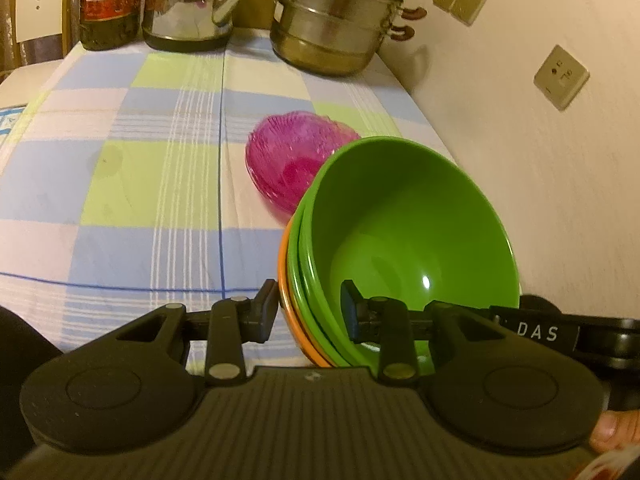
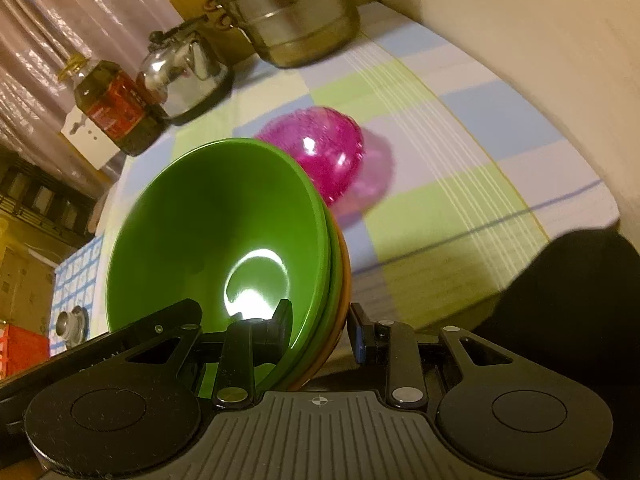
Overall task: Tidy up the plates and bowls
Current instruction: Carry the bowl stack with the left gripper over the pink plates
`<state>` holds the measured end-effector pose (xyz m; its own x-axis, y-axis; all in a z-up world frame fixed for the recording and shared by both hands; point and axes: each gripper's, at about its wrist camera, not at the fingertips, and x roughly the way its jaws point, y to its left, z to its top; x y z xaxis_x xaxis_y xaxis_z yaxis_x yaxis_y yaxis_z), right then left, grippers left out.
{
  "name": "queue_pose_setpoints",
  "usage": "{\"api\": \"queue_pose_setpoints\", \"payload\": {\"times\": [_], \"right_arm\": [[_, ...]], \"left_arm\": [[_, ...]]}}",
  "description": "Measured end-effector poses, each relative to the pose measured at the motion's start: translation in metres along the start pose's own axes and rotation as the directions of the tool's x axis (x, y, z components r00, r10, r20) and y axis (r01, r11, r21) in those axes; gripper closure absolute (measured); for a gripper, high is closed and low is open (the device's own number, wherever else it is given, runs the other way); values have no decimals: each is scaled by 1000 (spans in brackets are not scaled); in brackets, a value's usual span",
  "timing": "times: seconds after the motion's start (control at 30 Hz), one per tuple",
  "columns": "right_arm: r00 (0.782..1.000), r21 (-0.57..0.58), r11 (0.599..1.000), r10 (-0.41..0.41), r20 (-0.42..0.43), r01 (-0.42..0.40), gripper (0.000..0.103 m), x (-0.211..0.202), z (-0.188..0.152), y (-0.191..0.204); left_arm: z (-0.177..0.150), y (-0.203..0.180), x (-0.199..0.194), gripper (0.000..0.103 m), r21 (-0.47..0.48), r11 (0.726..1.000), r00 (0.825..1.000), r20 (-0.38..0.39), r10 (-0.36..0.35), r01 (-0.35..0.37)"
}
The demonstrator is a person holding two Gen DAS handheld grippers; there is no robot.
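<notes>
Nested green plastic bowls over an orange one (image 1: pixel 400 240) hang tilted above the checked-cloth bench (image 1: pixel 120 160), left tongs (image 1: pixel 310 312) and right tongs (image 2: pixel 320 332) each narrowly clamped on opposite rims. Translucent pink ribbed bowl (image 1: pixel 292 160) sits on the bench just beyond the stack, straight ahead of both tongs, equally near.

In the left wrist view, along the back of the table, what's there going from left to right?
Dark bottle with red label → shiny kettle → stacked steel steamer pot.
</notes>
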<state>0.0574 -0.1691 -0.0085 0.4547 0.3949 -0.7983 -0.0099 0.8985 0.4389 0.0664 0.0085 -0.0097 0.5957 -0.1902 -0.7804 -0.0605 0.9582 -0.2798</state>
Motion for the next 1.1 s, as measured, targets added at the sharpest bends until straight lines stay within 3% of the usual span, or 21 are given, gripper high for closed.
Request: {"api": "queue_pose_setpoints", "payload": {"times": [0.47, 1.1], "right_arm": [[998, 18, 1000, -8, -59, 9, 73, 6, -18, -19], [1000, 12, 1000, -16, -23, 16, 73, 3, 0, -15]], "left_arm": [[-16, -5, 11, 74, 8, 1000, 998, -57, 12, -11], [4, -9, 16, 74, 4, 1000, 999, -34, -4, 4]]}}
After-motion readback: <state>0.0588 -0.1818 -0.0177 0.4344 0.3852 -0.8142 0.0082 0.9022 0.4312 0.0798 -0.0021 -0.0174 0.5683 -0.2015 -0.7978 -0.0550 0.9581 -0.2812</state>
